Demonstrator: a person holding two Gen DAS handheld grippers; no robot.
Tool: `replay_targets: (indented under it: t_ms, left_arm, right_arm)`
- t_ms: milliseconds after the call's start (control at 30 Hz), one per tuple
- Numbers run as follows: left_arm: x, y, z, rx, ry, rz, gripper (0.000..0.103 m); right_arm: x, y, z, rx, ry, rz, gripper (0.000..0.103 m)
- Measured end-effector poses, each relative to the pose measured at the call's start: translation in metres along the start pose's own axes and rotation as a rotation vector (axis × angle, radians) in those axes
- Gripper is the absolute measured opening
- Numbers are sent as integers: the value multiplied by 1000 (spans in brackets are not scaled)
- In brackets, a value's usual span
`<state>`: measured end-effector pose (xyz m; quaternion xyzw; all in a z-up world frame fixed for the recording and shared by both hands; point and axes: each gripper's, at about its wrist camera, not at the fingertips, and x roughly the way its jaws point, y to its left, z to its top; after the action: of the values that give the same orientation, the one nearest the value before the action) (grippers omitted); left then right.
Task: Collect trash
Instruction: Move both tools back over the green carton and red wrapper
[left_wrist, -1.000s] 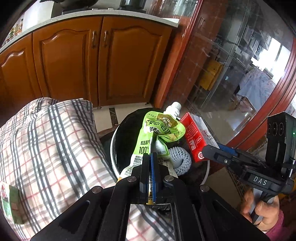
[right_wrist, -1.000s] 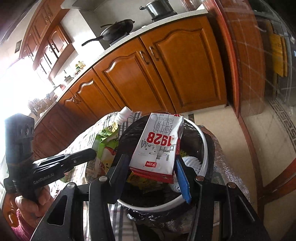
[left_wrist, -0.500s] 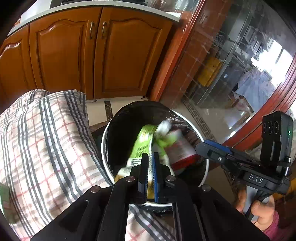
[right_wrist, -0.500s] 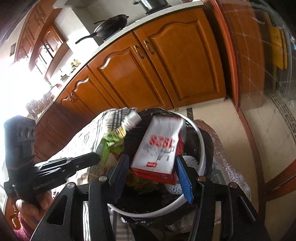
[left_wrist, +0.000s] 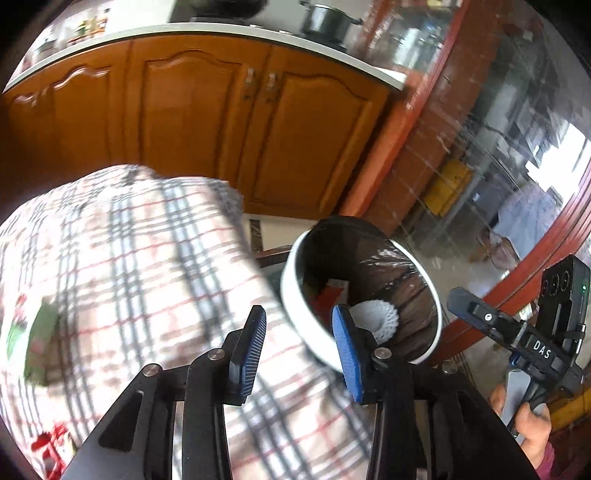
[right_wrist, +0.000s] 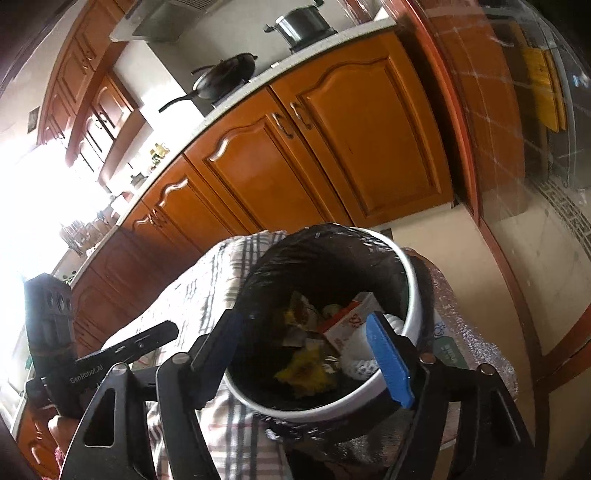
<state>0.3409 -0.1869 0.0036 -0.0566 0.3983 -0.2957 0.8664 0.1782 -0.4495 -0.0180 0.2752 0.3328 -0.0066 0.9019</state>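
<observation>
Kitchen cabinets behind, both hand-held grippers, left (left_wrist: 298, 341) and right (right_wrist: 303, 345), now gape empty: pouch and carton (right_wrist: 345, 325) dropped into the bin (right_wrist: 415, 295).

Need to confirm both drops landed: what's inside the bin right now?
Inside the bin, on its black liner: the red-and-white carton, a white foam net and yellow scraps. The green pouch isn't clearly visible; the right gripper's blue pad hides part of the pile.
</observation>
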Motion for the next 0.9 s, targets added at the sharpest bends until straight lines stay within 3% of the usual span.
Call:
replay_targets:
  t_ms: [633, 900]
  left_arm:
    - [-118, 96, -76, -187, -77, 113, 40]
    - [-161, 131, -95, -251, -126, 191, 50]
  right_arm:
    - [35, 87, -58, -80, 145, 117, 77]
    - [50, 143, -94, -185, 223, 182, 94]
